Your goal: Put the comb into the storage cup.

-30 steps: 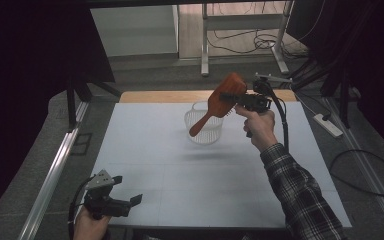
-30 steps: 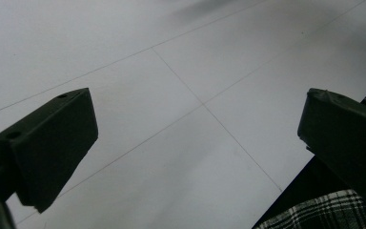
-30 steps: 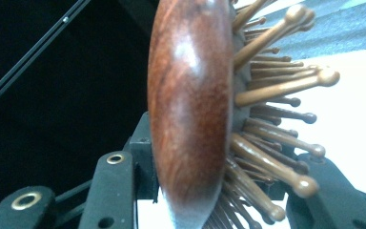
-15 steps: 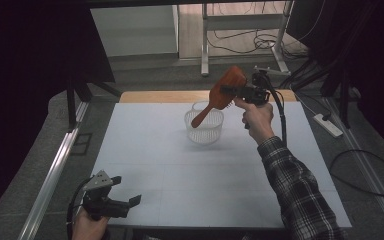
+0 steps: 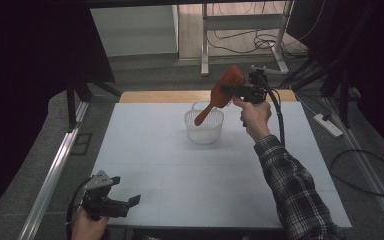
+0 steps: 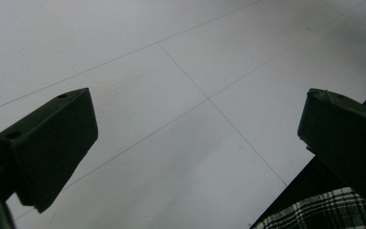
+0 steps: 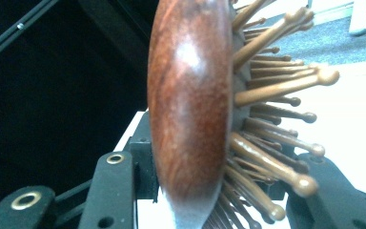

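Hairbrush (image 7: 190,109), clamped in the right claw (image 5: 236,90): wooden back, reddish-brown, polished and glossy, grain visible, bright highlight. Its pins (image 7: 271,90) look like smooth wood with rounded tips, set in a dark matt pad.
Jaws either side of the brush: black matt plastic, brass-coloured metal eyelets.
Basket (image 5: 204,126), below the brush handle: pale translucent plastic, ribbed.
Table (image 6: 181,119), under the left claw (image 5: 130,201): white, matt, smooth, thin seam lines.
Sleeve (image 5: 300,200) behind the right claw: checked woven cloth.

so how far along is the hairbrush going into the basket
Done: the right gripper has the wooden hairbrush clamped by its head and lifted over the table. In hand: its handle tip hangs at the white basket, tilted down. Left: lower it in and let go. The left gripper waits open at the near edge.
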Motion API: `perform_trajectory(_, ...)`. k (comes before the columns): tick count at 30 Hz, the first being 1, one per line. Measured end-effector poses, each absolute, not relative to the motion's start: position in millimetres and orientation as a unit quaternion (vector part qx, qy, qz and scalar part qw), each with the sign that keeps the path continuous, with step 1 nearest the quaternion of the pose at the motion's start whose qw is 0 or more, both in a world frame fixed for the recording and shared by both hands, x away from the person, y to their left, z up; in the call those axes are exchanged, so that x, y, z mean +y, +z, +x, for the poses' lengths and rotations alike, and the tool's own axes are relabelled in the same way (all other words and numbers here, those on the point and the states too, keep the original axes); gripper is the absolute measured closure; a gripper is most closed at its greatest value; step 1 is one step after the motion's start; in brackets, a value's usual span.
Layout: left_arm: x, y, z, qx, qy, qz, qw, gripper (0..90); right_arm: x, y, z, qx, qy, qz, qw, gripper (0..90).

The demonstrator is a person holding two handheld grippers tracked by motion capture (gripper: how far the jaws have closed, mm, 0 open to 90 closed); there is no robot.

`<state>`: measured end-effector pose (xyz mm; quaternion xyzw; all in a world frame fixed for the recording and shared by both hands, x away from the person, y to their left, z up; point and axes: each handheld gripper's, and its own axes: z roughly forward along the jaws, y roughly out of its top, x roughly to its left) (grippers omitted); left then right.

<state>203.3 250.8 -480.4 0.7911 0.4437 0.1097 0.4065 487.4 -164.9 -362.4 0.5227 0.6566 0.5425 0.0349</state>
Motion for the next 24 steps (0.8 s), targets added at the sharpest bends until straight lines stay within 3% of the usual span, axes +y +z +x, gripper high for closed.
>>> perform_trajectory(24,252,-481,205,0.449,0.099,0.79,0.406,0.0,-146,-399,483,0.677,0.515,0.524,0.041,53.1)
